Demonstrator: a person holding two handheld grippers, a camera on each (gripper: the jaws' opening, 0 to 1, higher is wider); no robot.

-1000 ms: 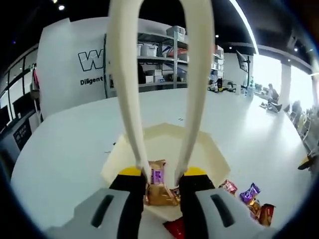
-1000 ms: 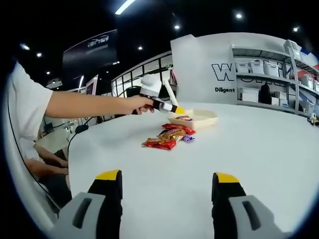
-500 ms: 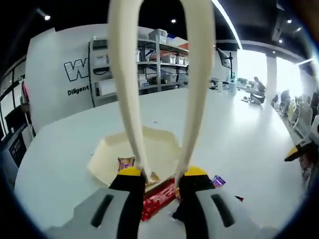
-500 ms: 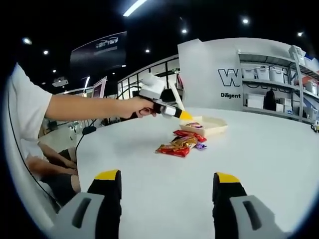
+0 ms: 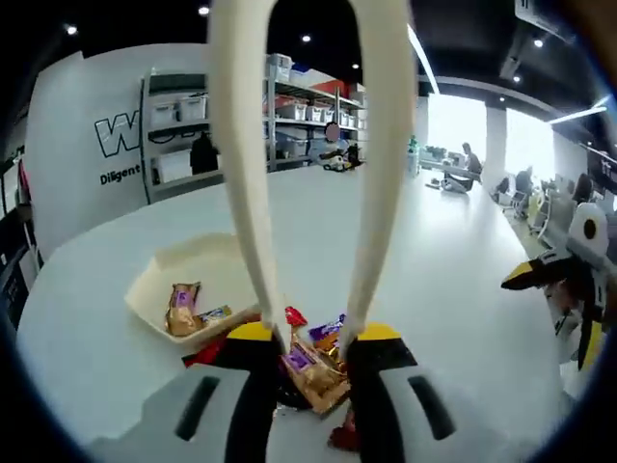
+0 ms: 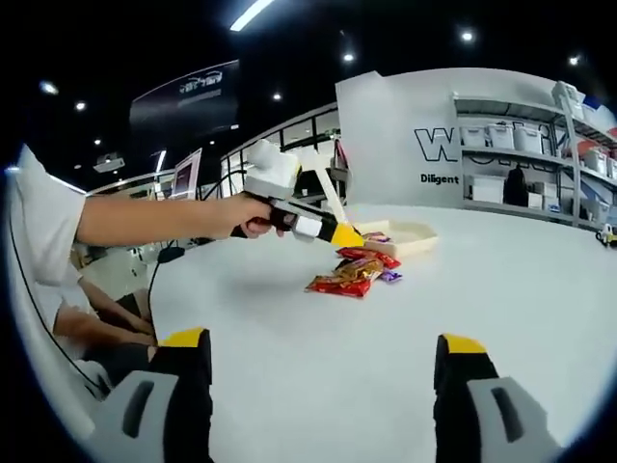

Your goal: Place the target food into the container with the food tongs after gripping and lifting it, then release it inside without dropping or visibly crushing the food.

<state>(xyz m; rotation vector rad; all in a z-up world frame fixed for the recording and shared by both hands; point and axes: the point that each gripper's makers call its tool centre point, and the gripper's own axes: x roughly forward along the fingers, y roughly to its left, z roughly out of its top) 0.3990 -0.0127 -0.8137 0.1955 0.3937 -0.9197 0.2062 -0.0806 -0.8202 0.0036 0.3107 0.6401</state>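
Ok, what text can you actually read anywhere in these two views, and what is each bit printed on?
"W": large outlined letter on the white wall panel, cut off by the shelving.
"Diligent": small dark word under it, on the same panel; clearest in the right gripper view.
Snack wrappers and the hanging dark sign: print too small or blurred to read.

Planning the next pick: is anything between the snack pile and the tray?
Nothing visible. The snack pile lies on the table right beside the tray, whose open top already holds two snacks, with the tongs above.
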